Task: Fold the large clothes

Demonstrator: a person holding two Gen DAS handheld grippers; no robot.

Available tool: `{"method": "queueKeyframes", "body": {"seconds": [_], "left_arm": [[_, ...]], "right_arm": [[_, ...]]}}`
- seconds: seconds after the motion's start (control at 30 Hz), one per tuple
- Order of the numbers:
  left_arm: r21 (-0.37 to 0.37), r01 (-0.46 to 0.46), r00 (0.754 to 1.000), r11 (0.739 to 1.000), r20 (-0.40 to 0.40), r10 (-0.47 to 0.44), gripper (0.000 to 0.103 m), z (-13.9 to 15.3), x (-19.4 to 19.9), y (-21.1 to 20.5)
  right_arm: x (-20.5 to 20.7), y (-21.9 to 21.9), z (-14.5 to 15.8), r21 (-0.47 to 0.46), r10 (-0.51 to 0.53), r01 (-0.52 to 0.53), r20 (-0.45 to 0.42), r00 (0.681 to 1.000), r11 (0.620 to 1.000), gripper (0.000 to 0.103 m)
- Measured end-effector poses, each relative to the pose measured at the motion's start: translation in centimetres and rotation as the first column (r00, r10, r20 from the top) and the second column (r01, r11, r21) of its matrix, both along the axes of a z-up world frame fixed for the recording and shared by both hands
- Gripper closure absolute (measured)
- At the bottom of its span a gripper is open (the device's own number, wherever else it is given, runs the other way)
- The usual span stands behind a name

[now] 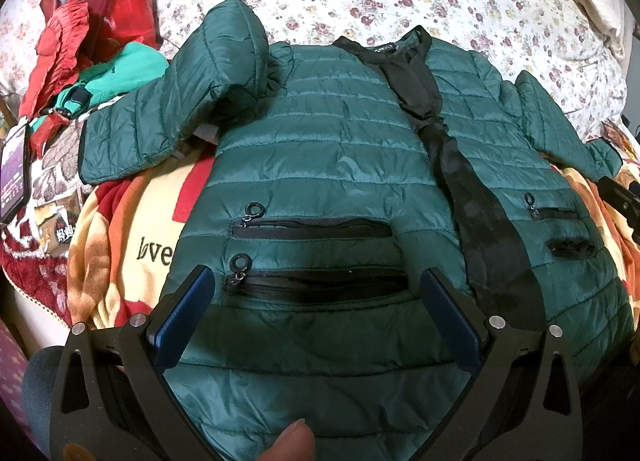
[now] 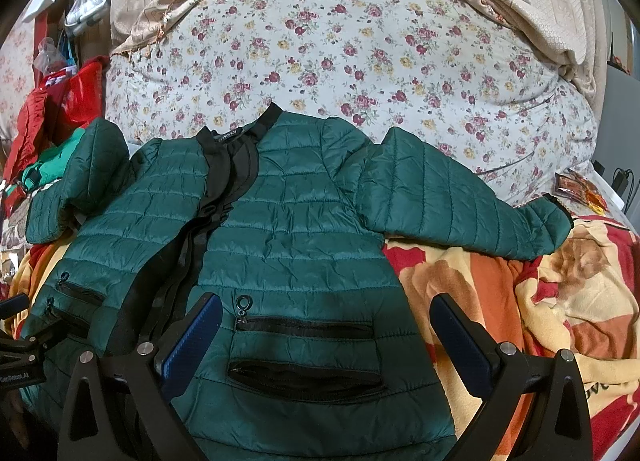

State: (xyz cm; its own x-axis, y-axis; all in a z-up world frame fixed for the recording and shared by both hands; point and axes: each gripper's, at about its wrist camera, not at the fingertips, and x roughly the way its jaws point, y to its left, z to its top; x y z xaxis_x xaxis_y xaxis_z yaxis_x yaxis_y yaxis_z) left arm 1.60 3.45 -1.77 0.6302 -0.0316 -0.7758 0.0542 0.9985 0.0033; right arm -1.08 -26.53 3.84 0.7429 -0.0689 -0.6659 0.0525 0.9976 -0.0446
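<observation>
Fingers of the left gripper spread wide over the jacket's lower left pocket, holding nothing. Right gripper hovers equally wide above the other front panel. Jacket lies face up on a blanket, sleeves out; red clothes sit beside the left sleeve.

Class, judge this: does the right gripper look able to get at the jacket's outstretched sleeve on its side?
Probably yes: the right gripper is open, and the sleeve lies flat and uncovered on the blanket.
</observation>
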Motion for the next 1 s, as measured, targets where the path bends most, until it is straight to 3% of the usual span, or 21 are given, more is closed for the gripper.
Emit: {"method": "queueKeyframes", "body": {"seconds": [0.37,0.6,0.77,0.9,1.0], "left_arm": [[0.024,-0.062,0.997,0.998,0.04,0.061,0.0,0.9,2.2,2.5],[-0.026,-0.213,0.977,0.977,-0.009,0.213,0.0,1.0,7.1,10.2],[-0.111,-0.432,0.902,0.895,-0.038,0.431,0.0,1.4,10.0,18.4],[-0.159,-0.541,0.841,0.826,-0.111,0.529,0.0,0.1,13.1,22.5],[-0.161,-0.578,0.815,0.8,-0.172,0.554,0.0,-2.2,15.3,23.8]], "right_arm": [[0.0,-0.1,0.0,0.0,0.0,0.0,-0.002,1.0,1.0,0.0],[0.0,-0.1,-0.1,0.002,-0.001,0.001,-0.004,1.0,1.0,0.0],[0.0,0.0,-0.3,-0.003,0.006,-0.006,-0.007,1.0,1.0,0.0],[0.2,0.2,-1.0,-0.017,0.017,-0.017,-0.02,1.0,1.0,0.0],[0.3,0.3,-1.1,-0.023,0.012,-0.013,-0.028,1.0,1.0,0.0]]}}
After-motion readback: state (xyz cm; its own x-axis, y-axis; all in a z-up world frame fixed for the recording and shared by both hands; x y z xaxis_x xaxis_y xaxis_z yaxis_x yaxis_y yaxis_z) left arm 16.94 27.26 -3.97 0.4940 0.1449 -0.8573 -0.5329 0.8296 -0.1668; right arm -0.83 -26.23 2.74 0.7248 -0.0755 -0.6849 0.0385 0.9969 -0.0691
